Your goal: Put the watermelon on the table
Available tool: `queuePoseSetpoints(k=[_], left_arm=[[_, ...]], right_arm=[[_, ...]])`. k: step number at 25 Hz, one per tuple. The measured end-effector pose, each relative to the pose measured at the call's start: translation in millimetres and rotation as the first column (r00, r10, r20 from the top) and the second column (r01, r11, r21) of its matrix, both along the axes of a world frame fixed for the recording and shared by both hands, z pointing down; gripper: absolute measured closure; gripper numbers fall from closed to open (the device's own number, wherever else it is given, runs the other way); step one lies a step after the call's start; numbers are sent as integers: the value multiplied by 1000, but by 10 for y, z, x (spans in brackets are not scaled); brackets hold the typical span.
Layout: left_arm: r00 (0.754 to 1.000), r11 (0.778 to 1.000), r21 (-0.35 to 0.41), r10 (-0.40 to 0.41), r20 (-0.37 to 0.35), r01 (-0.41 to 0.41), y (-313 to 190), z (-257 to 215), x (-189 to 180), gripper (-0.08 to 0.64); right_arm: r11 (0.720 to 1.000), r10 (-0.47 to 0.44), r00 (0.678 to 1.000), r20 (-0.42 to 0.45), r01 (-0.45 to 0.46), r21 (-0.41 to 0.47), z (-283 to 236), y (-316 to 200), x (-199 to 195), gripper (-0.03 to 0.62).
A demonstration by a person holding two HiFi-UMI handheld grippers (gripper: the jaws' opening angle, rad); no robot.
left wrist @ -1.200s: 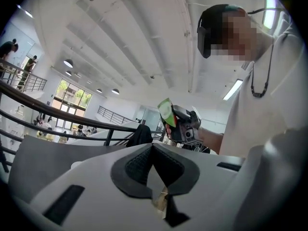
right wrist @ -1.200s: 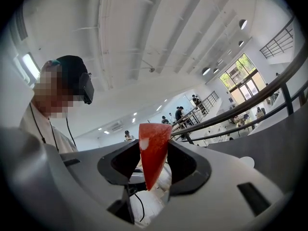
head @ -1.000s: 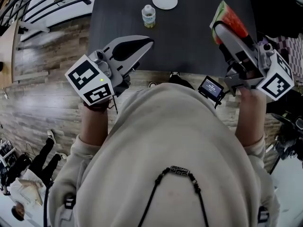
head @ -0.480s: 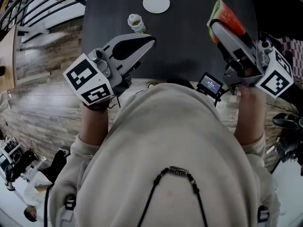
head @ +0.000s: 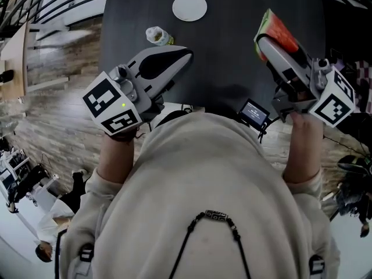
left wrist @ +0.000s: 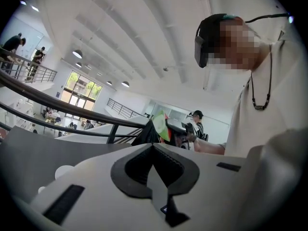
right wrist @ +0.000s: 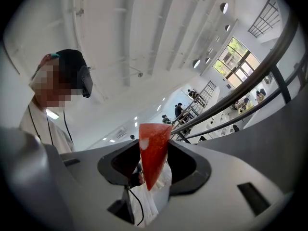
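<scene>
The right gripper [head: 266, 44] is clamped on the watermelon [head: 279, 29] slice above the tabletop [head: 232, 34], toward its right edge. Its jaws cover the slice's lower part, so any contact with the surface cannot be made out. The left gripper [head: 185, 56], jaws pressed together and empty, half hides a blurred bottle [head: 156, 35] near the left edge, and the person's hood [head: 203, 173] masks the near edge.

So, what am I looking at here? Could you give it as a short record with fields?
Right gripper: shut on the watermelon slice, held over the table
Left gripper: shut, empty
On the table: white plate, small bottle
Slice set down: not yet
</scene>
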State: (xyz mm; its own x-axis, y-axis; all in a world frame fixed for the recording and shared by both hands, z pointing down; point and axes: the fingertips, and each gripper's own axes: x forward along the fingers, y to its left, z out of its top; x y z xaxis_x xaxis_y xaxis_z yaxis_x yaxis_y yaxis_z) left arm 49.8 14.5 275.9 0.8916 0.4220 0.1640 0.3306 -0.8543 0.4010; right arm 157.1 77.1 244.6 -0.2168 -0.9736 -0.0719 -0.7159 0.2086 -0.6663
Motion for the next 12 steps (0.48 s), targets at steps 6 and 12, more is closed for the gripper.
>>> queuePoseSetpoints(k=[6,12], left_arm=[[999,1000,25,-6,47,4,69,-34,-19,554],[998,999,26,26,50,-27,89,-21,83,554]], right_arm=[[1000,-12,999,44,12,-6,153,-6,23,405],[999,41,999,31,-40,-6,170,105,93,405]])
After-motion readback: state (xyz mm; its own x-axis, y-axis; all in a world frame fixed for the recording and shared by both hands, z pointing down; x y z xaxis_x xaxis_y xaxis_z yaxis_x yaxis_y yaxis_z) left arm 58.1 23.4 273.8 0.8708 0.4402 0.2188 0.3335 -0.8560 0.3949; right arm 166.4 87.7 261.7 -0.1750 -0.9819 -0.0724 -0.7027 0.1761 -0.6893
